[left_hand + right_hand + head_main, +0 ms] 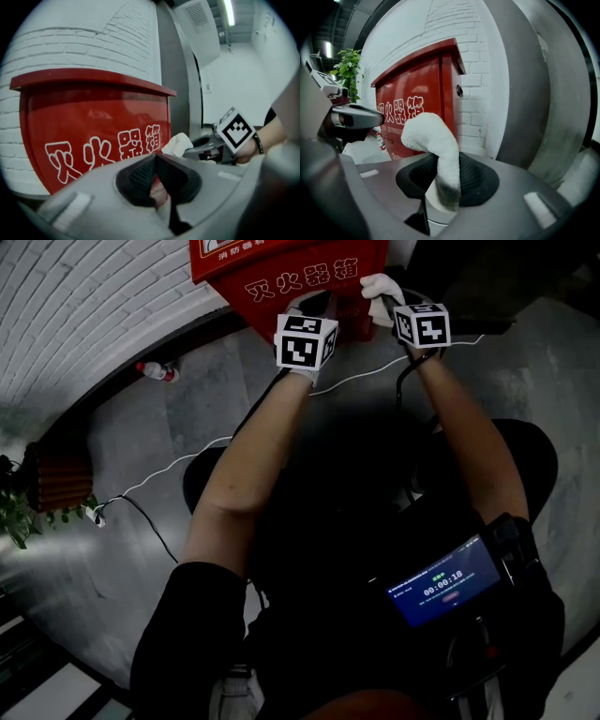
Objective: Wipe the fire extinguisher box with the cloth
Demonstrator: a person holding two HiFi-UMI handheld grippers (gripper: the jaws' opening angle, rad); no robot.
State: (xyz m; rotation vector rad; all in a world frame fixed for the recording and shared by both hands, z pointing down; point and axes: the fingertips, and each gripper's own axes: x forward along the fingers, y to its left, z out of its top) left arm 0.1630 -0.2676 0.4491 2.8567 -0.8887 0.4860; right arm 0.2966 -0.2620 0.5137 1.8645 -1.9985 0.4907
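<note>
bottle [157,372]: on floor, far left | box [89,117]: red, against brick wall, just beyond both grippers | left gripper [155,161]: jaws together, empty | right gripper [447,168]: jaws clamped on cloth [429,133] (white, curling upward) near box's right edge

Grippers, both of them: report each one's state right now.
Left gripper: shut, empty.
Right gripper: shut on the white terry cloth.

Your head view is dim and shadowed, and both gripper views warp toward black corners under a bright ceiling light [229,10].
</note>
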